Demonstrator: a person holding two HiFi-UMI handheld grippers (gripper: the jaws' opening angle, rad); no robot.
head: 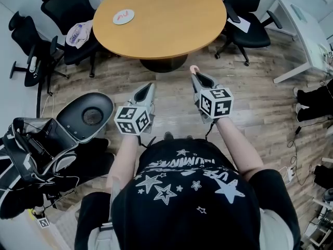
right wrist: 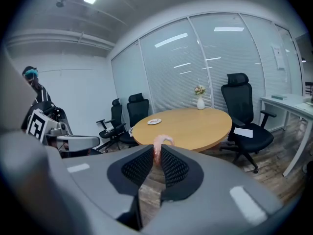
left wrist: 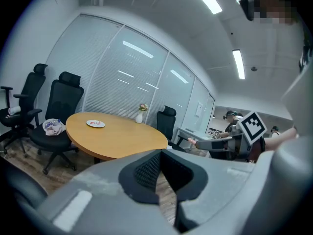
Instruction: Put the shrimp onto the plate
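While both are held over the wooden floor point(head: 260, 103), short of the round tabletop point(head: 171, 25), the shrimp point(right wrist: 161, 142) is pinched between the pads of the right tool point(right wrist: 157, 153), its pink curl left sticking out past the tips. The left tool point(left wrist: 160, 155) is seen drawn together on nothing. The plate point(head: 123, 16) is set on the tabletop's left part, well apart from the shrimp.

Round wooden table point(head: 161, 17), black office chairs point(head: 244, 20), plank floor point(head: 260, 98), glass wall blinds point(right wrist: 215, 58), ceiling strip lights point(left wrist: 238, 62).
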